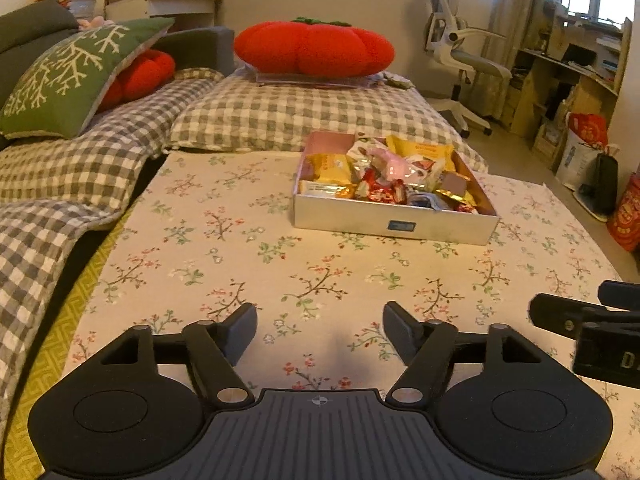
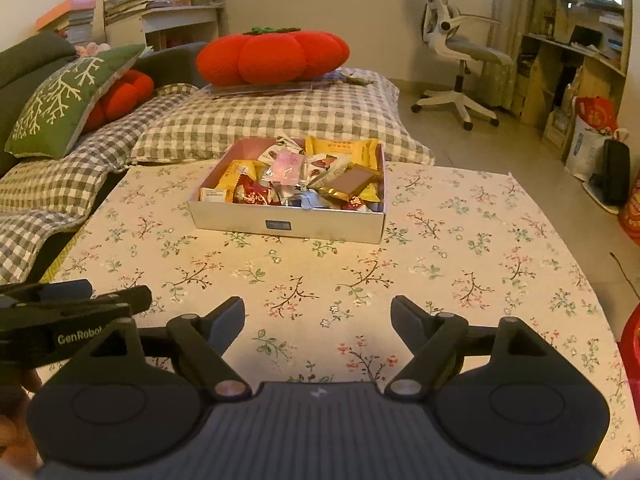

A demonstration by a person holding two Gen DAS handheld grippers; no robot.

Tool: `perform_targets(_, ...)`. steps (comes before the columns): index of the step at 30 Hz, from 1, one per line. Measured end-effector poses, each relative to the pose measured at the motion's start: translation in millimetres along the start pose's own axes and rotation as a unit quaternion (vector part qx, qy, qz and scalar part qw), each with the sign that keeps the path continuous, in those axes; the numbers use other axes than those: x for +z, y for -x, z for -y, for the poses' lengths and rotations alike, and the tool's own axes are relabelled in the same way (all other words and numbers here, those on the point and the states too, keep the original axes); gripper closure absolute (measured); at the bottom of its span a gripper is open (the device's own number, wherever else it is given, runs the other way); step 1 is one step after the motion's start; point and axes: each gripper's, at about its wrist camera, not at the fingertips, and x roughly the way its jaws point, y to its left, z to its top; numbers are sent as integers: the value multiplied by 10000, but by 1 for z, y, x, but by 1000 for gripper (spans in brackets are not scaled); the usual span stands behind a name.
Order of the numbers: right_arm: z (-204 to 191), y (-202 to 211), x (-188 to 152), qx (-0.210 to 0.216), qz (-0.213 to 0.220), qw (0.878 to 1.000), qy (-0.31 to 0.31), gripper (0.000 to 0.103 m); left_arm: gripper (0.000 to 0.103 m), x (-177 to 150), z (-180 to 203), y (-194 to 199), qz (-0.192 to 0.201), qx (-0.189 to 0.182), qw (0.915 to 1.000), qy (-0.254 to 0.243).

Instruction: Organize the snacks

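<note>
On the table, snack box lies well ahead of both grippers, nearer the right gripper; left gripper offset; fingers wide, empty.

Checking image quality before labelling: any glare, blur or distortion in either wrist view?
Left wrist: sharp, warm yellow cast, fisheye bends the floral tablecloth, dark vignette in the top corners, windows blown out. Right wrist: same cast and curvature, snack box crisp, soft shadow under it, no glare.

Left gripper and right gripper side by side, jaws apart, empty.
</note>
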Motion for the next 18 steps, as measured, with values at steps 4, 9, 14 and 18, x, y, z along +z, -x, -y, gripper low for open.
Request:
perform_targets(4,0,-5,0,-94,-85,9999,-29,15,18,-2,1,-4,-13,104,9999,-69)
perform_targets(9,3,-11,-1,-141,-250,9994,-211,4,5,-1,-3,-4,19,120,9999,25)
perform_targets(14,1,-11,-1,-76,-278,9993,-237,1,0,0,1,-1,113,202,9997,-115)
perform_targets(18,0,-8,0,-59,-212,9995,-219,1,0,2,3,2,174,315,9992,-175)
